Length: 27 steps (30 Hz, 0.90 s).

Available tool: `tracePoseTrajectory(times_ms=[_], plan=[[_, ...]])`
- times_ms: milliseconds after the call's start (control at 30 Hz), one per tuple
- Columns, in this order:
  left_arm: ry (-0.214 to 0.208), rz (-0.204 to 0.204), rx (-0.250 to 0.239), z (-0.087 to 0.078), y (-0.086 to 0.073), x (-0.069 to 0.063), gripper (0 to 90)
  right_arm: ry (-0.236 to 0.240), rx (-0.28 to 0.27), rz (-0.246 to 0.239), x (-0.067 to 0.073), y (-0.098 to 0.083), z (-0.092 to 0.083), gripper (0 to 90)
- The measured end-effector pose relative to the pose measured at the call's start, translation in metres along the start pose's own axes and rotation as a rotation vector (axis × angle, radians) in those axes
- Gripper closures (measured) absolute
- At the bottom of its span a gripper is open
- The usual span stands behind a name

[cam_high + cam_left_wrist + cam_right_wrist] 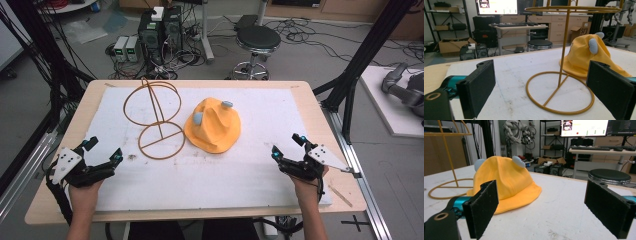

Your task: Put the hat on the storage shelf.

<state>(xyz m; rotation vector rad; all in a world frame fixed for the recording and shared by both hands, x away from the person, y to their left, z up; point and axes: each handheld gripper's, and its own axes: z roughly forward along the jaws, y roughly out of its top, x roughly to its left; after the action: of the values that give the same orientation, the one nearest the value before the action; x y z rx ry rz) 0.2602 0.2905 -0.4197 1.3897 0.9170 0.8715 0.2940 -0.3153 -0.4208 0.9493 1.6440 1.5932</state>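
Note:
A yellow bucket hat (213, 125) with two small grey ears lies crumpled on the white mat, right of centre. Just left of it stands a golden wire hat stand (156, 117) with a ring base and a ring on top. My left gripper (103, 150) rests at the mat's near left corner, open and holding nothing, facing the stand (560, 92) with the hat (584, 58) behind it. My right gripper (288, 146) rests at the near right, open with bare pads, facing the hat (504, 183) and the stand (447, 157) beyond.
The white mat (220, 175) covers a wooden table (60, 150). Black frame posts (370, 50) rise at both sides. A stool (257, 42), computer boxes (160, 30) and cables sit on the floor beyond the far edge.

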Motion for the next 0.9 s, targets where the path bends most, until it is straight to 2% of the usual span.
tracePoseTrajectory(times_ms=[333,533,600,767,900], plan=[[-0.001,0.002,-0.002,0.001,-0.001,0.0,9.2,-0.002,-0.001,-0.004,0.001,-0.001,0.0,11.7],[-0.003,0.002,0.0,0.002,-0.001,-0.001,9.2,0.008,0.0,-0.038,0.005,0.002,0.002,11.8],[0.0,0.0,-0.001,0.003,-0.002,-0.002,9.2,0.017,0.001,-0.022,0.008,0.004,0.003,11.8],[-0.003,0.004,0.001,0.005,-0.002,-0.002,9.2,0.044,-0.004,-0.023,0.017,0.009,0.008,11.8],[-0.003,-0.007,0.001,0.006,-0.003,-0.002,9.2,0.063,-0.003,-0.051,0.027,0.015,0.014,11.8]])
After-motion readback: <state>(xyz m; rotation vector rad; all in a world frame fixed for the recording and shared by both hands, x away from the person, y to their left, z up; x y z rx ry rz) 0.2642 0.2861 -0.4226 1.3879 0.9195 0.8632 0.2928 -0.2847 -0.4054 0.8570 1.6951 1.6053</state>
